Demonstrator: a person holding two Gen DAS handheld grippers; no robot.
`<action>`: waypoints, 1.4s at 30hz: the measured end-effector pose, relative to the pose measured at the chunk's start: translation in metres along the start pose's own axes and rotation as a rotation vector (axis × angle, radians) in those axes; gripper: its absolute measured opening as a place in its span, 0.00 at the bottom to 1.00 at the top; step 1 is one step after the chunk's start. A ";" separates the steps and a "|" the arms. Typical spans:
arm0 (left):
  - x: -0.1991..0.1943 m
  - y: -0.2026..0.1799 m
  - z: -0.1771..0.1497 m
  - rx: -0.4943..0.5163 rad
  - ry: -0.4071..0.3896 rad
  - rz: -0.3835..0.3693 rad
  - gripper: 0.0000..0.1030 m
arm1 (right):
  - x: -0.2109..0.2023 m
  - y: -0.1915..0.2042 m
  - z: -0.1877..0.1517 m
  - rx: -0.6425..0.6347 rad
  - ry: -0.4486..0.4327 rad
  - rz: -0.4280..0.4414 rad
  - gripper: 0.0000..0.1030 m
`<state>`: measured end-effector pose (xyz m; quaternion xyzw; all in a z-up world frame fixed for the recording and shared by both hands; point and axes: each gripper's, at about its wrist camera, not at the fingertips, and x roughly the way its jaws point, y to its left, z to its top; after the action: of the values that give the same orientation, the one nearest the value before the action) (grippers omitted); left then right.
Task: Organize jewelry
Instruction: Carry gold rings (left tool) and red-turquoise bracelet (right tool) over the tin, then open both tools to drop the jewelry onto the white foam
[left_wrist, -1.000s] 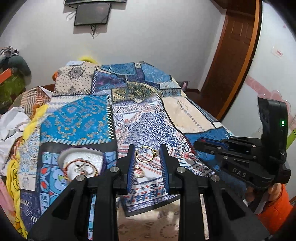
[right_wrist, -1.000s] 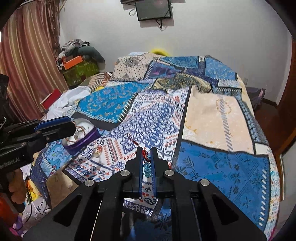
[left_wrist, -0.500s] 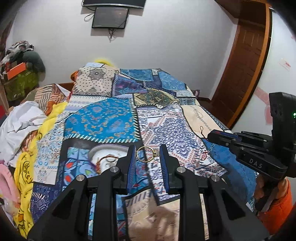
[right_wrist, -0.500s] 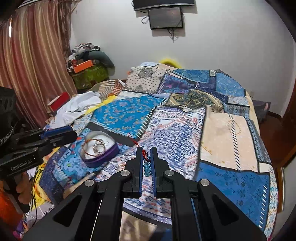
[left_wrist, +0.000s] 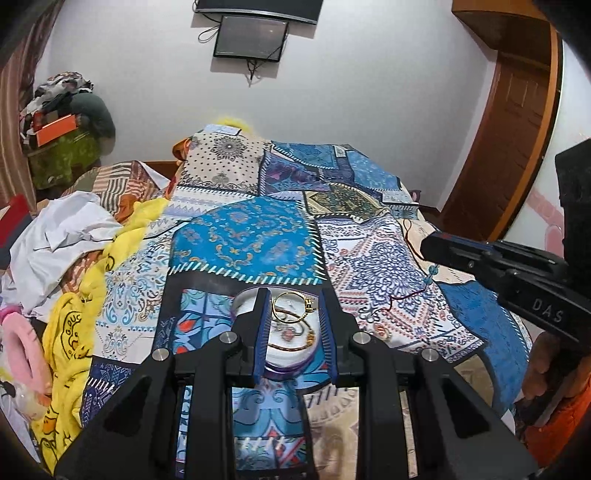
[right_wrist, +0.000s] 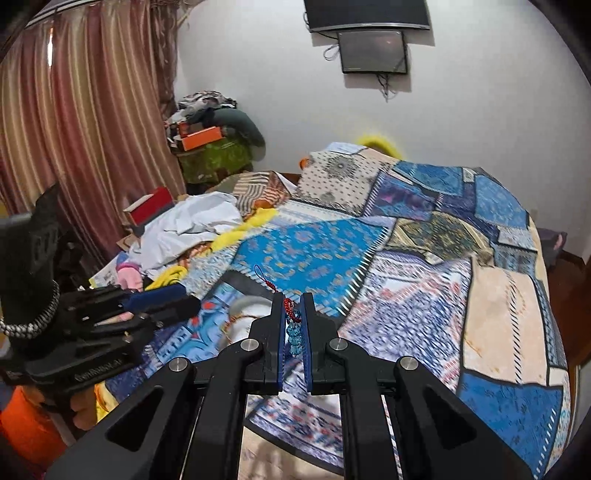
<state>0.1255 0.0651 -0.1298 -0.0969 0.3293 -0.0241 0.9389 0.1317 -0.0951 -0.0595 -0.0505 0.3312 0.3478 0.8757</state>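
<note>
A: Step? Carry to dish. L gripper (left_wrist: 293, 317) jaws spread, gold ring (left_wrist: 293, 309) pinched between pads, right above white dish (left_wrist: 290, 352).

B: R gripper (right_wrist: 292, 325) jaws near-shut, pinching bead charm (right_wrist: 293, 334); dish at 10 o'clock. Next: lower, release ring, then charm.

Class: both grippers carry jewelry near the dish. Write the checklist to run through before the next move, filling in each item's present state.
1. Gold ring held in left gripper: ok.
2. Left gripper over dish: ok, dish shows between the fingers.
3. Beaded charm held in right gripper: ok, blue beads hang between the fingers.
4. Right gripper over the dish: not ok, it is off to the side.
5. Room left in the dish: cannot tell; bangles already lie inside.
</note>
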 end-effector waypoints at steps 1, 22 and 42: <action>0.001 0.003 -0.001 -0.004 0.001 0.000 0.24 | 0.003 0.003 0.002 -0.004 -0.001 0.007 0.07; 0.052 0.021 -0.022 -0.038 0.108 -0.033 0.24 | 0.084 0.027 0.001 -0.021 0.146 0.089 0.07; 0.065 0.019 -0.024 -0.022 0.136 -0.040 0.24 | 0.083 -0.005 -0.002 0.096 0.193 0.077 0.23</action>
<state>0.1608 0.0726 -0.1923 -0.1119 0.3904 -0.0460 0.9127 0.1785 -0.0512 -0.1132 -0.0293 0.4319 0.3583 0.8272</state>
